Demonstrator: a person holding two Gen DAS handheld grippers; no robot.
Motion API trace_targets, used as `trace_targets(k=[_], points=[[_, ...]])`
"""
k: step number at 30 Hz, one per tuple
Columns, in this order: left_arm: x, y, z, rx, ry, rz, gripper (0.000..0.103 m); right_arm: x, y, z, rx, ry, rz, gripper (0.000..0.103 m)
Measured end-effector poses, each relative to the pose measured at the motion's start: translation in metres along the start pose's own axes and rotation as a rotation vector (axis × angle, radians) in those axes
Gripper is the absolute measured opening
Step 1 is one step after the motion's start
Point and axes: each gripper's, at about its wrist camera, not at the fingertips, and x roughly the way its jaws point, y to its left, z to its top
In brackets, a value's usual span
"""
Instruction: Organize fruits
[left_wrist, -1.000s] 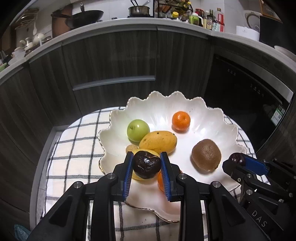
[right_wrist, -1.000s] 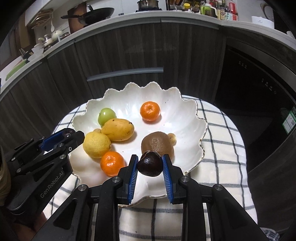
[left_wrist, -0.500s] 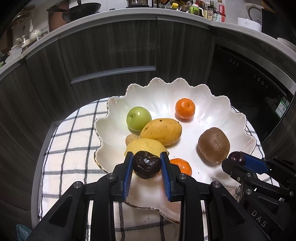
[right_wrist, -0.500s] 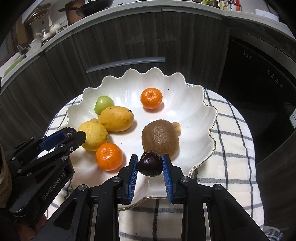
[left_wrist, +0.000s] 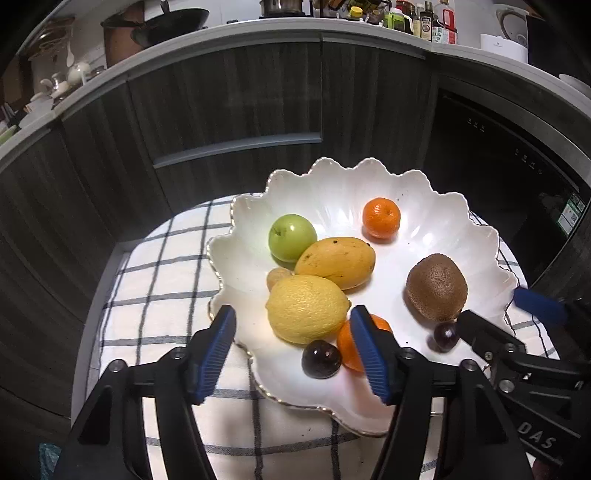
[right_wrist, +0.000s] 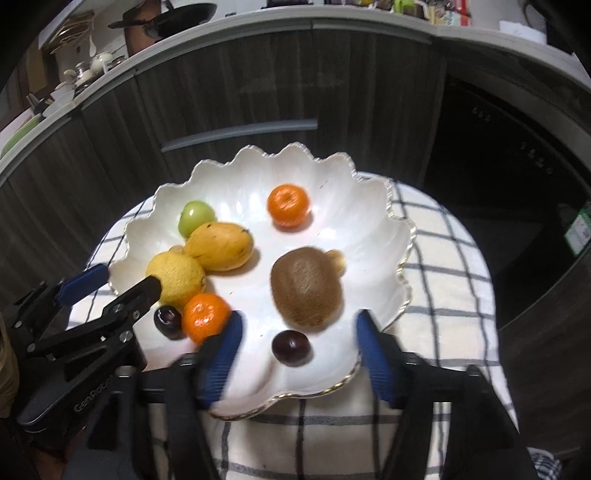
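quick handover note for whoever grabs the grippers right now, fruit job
Left gripper: jaws opening, pads clear of the dark plum that lies on the white scalloped plate between them, beside the lemon.
Right gripper: jaws opening too, the second dark plum lies free on the plate in front of the kiwi.
Done: both plums are on the plate with the green apple, mango and two oranges.
Left: back both grippers away; no fruit shows on the checked cloth.

You see one plate (left_wrist: 436, 229). On it: two oranges (left_wrist: 381, 218) (right_wrist: 205, 316), two plums (left_wrist: 320, 359) (right_wrist: 291, 348), one apple (left_wrist: 291, 236), one mango (left_wrist: 336, 261), one lemon (left_wrist: 306, 308), one kiwi (left_wrist: 436, 286), two small brown fruits (left_wrist: 277, 277) (right_wrist: 336, 259).
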Motion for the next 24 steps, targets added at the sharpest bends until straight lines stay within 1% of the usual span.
trace_targets(k=[2,4,6,10,13,21,24], points=[[-0.004,0.0,0.0,0.0,-0.007,0.01,0.071,-0.005,0.0,0.001,-0.003,-0.012,-0.018,0.077],[-0.008,0.001,-0.001,-0.003,-0.012,0.022,0.077,-0.008,-0.002,0.001,0.0,-0.016,-0.024,0.077],[-0.014,0.002,-0.001,-0.009,-0.021,0.03,0.08,-0.012,-0.003,0.001,0.007,-0.021,-0.038,0.077],[-0.026,0.003,-0.002,-0.015,-0.035,0.047,0.081,-0.022,-0.008,-0.001,0.029,-0.032,-0.06,0.08],[-0.038,0.002,-0.003,-0.021,-0.055,0.059,0.086,-0.03,-0.01,-0.002,0.037,-0.041,-0.061,0.08],[-0.066,0.0,-0.006,-0.032,-0.084,0.072,0.088,-0.054,-0.014,-0.006,0.045,-0.072,-0.078,0.081],[-0.077,-0.001,-0.008,-0.038,-0.093,0.077,0.091,-0.065,-0.015,-0.007,0.045,-0.088,-0.09,0.081]])
